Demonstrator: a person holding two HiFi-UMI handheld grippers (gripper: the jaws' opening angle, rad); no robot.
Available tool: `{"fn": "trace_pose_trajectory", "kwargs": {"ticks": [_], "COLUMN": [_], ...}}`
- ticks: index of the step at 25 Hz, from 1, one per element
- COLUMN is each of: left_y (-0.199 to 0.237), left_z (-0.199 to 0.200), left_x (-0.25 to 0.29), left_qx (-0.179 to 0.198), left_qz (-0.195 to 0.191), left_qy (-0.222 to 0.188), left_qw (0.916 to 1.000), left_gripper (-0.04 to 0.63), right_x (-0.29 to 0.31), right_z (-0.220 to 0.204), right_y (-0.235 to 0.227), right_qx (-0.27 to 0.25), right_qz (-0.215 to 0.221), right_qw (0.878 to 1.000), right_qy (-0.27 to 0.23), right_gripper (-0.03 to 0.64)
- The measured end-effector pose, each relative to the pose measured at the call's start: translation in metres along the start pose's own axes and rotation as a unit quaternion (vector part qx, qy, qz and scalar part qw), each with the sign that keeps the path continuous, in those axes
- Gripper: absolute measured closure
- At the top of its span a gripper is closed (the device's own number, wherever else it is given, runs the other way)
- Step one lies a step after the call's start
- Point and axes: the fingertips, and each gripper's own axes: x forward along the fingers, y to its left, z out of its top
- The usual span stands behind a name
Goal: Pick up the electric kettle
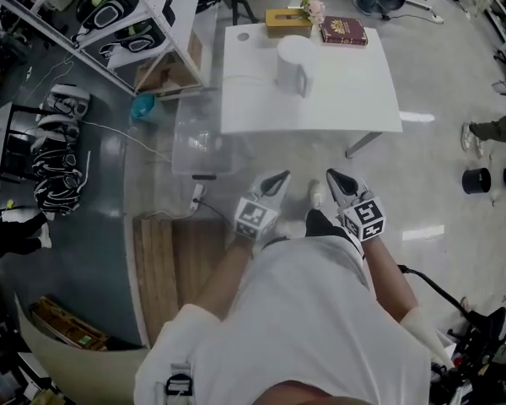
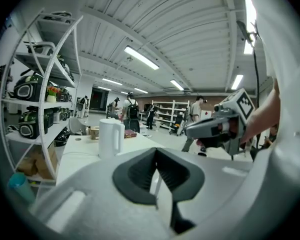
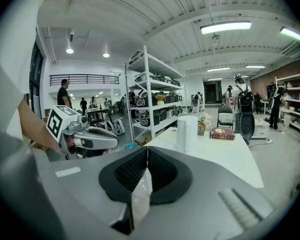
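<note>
Kettle: white, upright, on the desk, in its far middle part; bare desktop all round it; handle on its right side in the left gripper view.
Desk: white, well ahead of both grippers, a strip of glossy floor between.
Left gripper: closed, pad tips touching, nothing between them; held low and close to the body, aimed toward the desk, well apart from the kettle.
Right gripper: closed tight, pads pressed tip to tip, empty; just beside the left one, also near the body and well short of the desk.
Grippers together: side by side at about the same level, tips leaning slightly toward each other in the head view, not touching.
Book: dark red, flat on the far right part of the desk, apart from the kettle.
Box: tan, at the far edge of the desk, left of the book.
Flowers: pale, between box and book at the far edge.
Shelf: white rack to the far left of the desk, loaded with dark gear.
People: several standing far off in the room, beyond the desk.
</note>
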Motion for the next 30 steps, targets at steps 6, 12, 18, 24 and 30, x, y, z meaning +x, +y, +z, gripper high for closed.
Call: {"fn": "trace_pose_trajectory", "kwargs": {"ticks": [6, 12, 18, 24, 30], "left_y": [0.011, 0.017, 0.035, 0.055, 0.069], "left_z": [-0.009, -0.005, 0.001, 0.013, 0.023], "left_x": [0.02, 0.053, 0.087, 0.11, 0.135], "left_qx": [-0.002, -0.01, -0.013, -0.018, -0.023], "left_qz": [0.018, 0.026, 0.044, 0.066, 0.093], "left_qy": [0.017, 0.027, 0.025, 0.027, 0.031], "left_qw": [0.9997, 0.9992, 0.9986, 0.9973, 0.9949], "left_gripper": [0.592, 0.592, 0.592, 0.592, 0.592], "right_x": [0.012, 0.021, 0.041, 0.064, 0.081], "right_z": [-0.002, 0.009, 0.013, 0.019, 0.027], "right_y": [-0.025, -0.063, -0.099, -0.123, -0.155], "right_qx": [-0.001, -0.005, -0.004, -0.009, -0.022], "right_qz": [0.014, 0.028, 0.046, 0.072, 0.1], "right_qw": [1.0, 1.0, 0.999, 0.997, 0.995], "right_qy": [0.006, 0.005, 0.011, 0.017, 0.021], "right_gripper": [0.61, 0.609, 0.609, 0.609, 0.603]}}
